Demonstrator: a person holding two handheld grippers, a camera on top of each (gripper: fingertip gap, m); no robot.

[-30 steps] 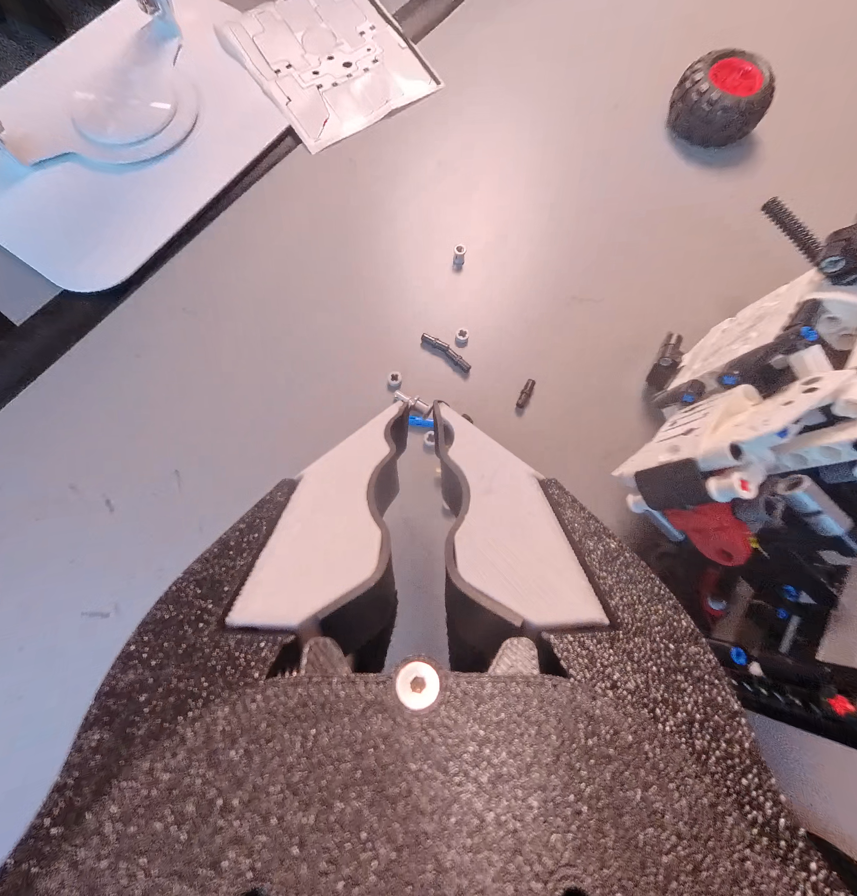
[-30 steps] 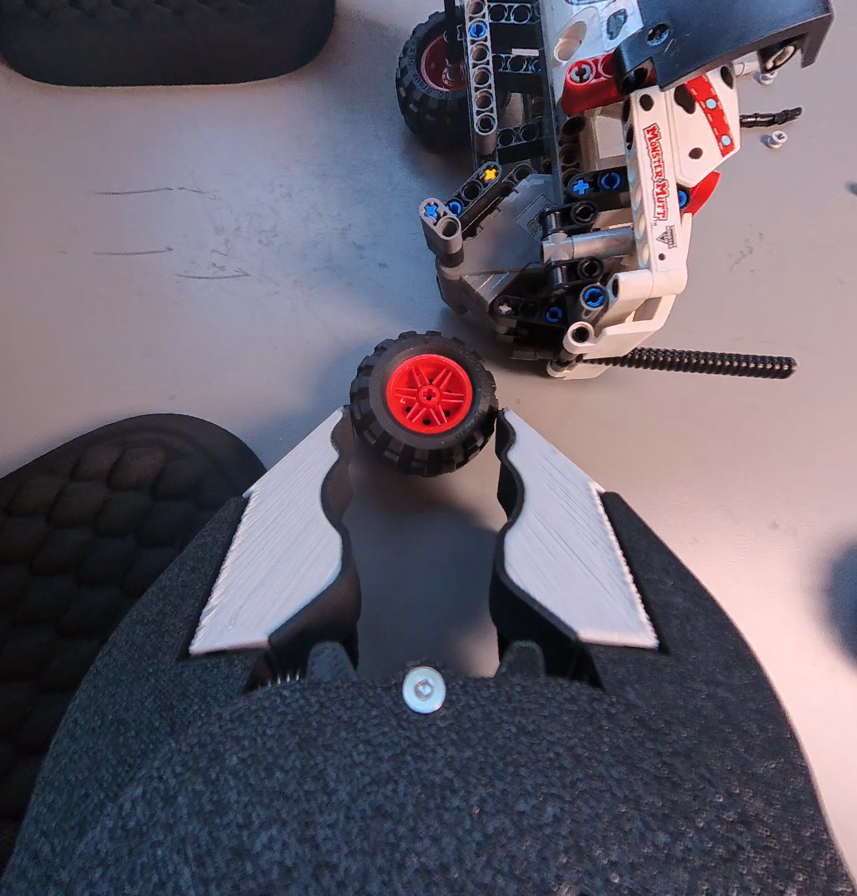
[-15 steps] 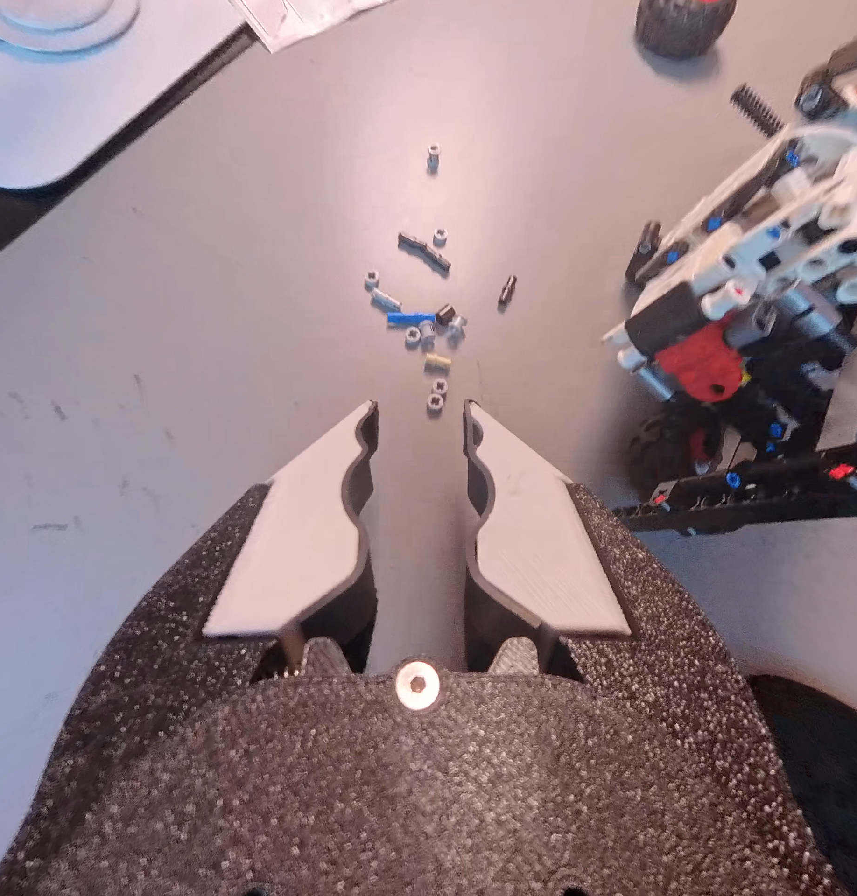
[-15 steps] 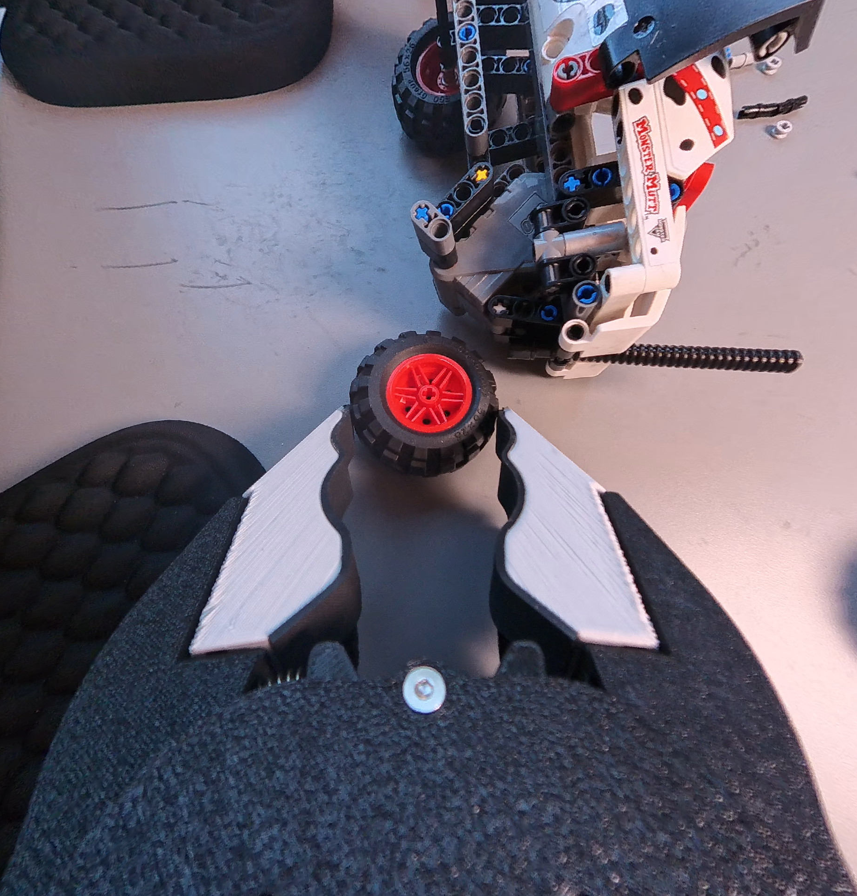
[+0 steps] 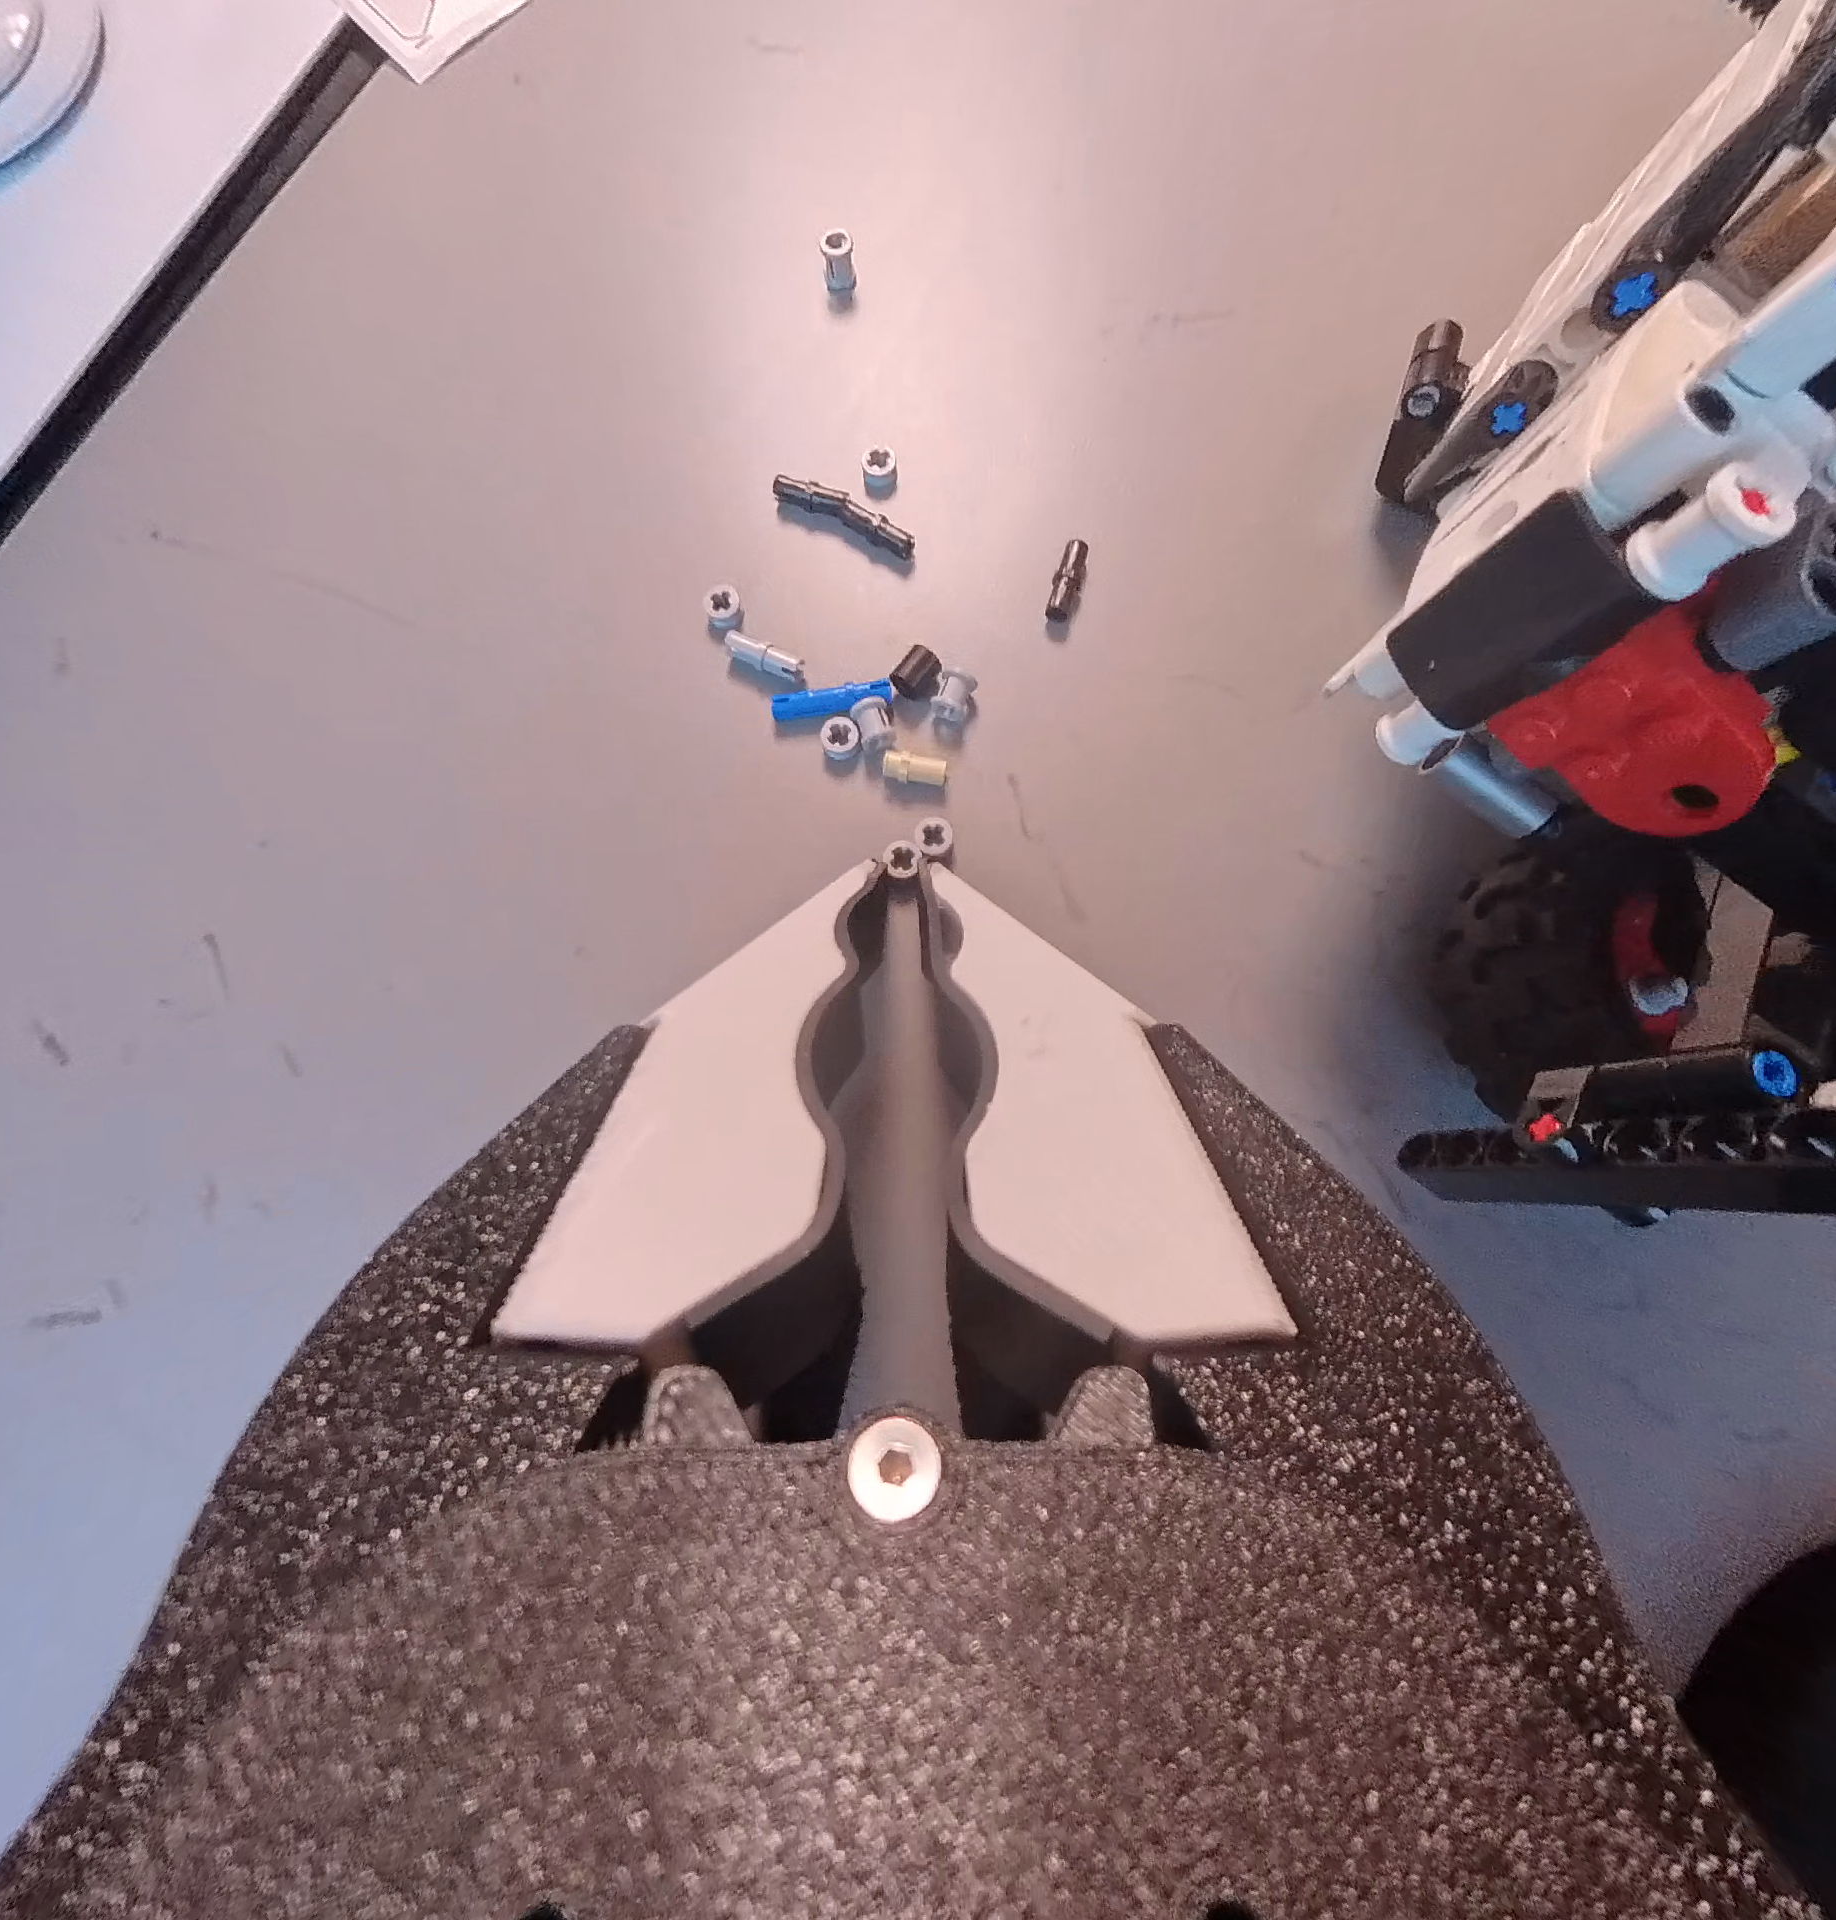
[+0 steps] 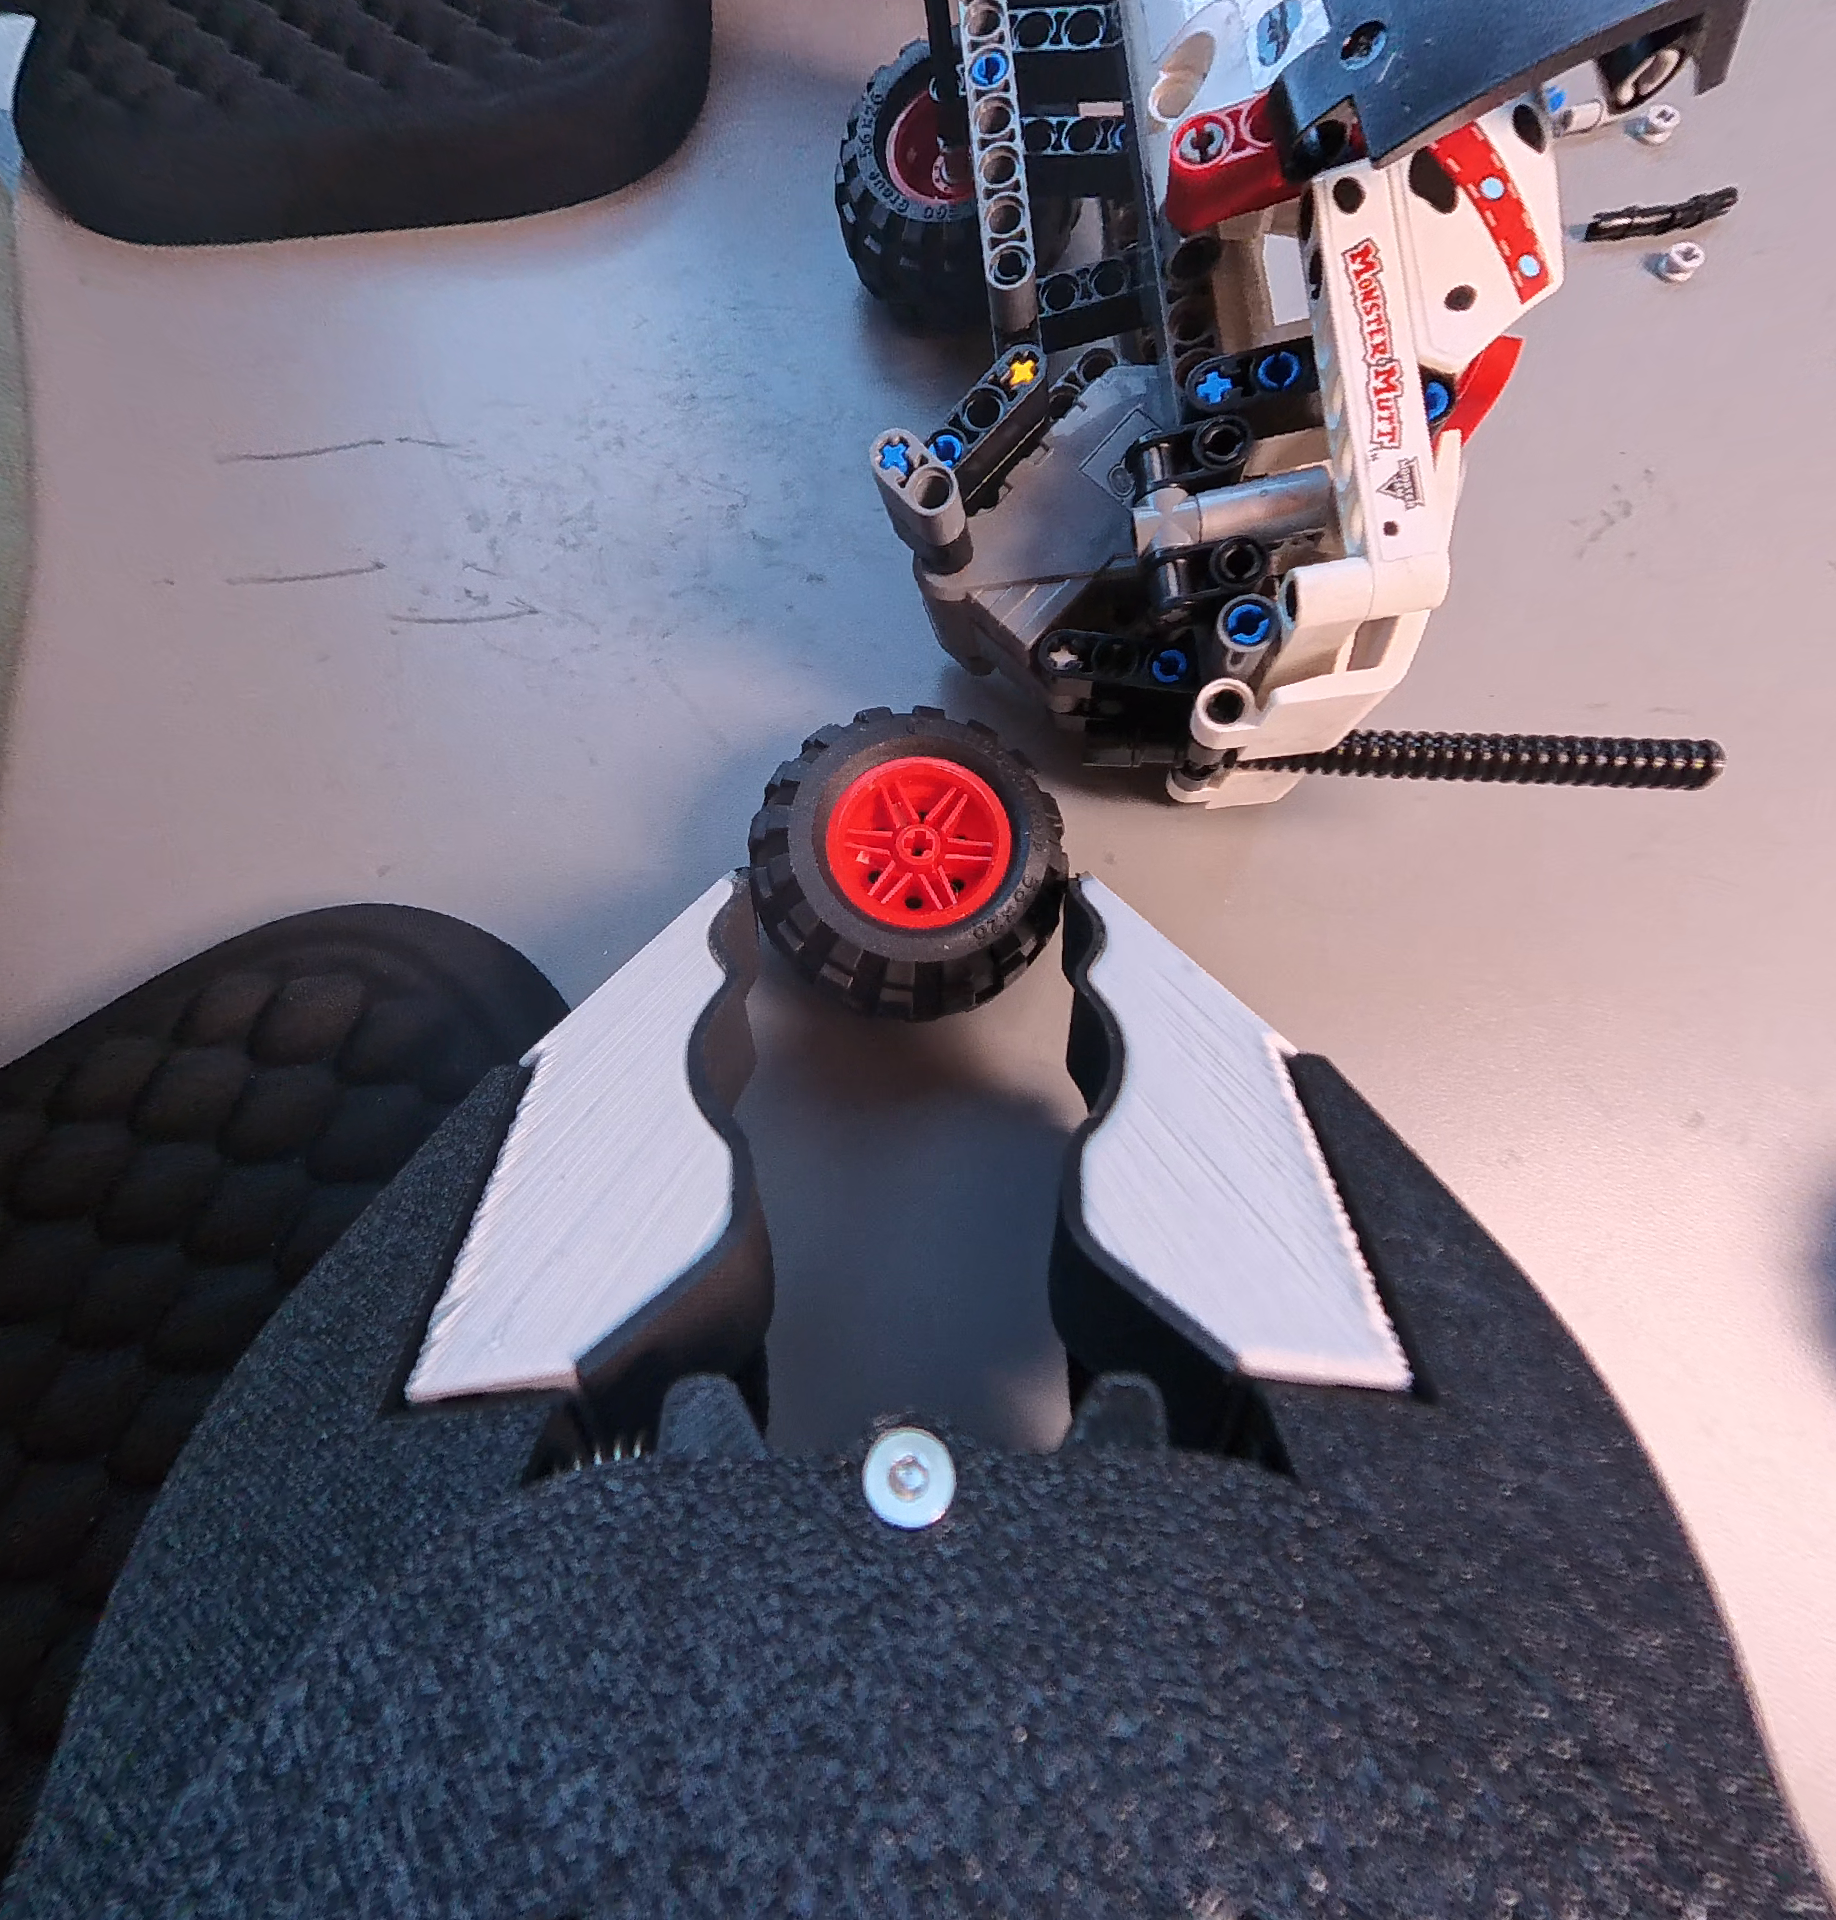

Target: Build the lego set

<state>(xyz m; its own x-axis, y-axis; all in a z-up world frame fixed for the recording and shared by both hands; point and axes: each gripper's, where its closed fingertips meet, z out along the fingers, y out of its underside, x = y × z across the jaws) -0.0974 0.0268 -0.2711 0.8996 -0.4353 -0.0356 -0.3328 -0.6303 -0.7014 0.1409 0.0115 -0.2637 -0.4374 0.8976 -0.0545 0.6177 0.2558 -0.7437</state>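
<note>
Left gripper angled down at table, tips pinched together on small grey bushing; second bushing touching it at 1 o'clock, loose pins scattered toward 12. Right gripper held low, jaws apart, clamped on black wheel with red hub. Part-built truck toward 1 o'clock, on table near wheel.

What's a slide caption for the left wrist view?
Left gripper shut on a small grey bush beside scattered pins, partly built truck at right.
</note>
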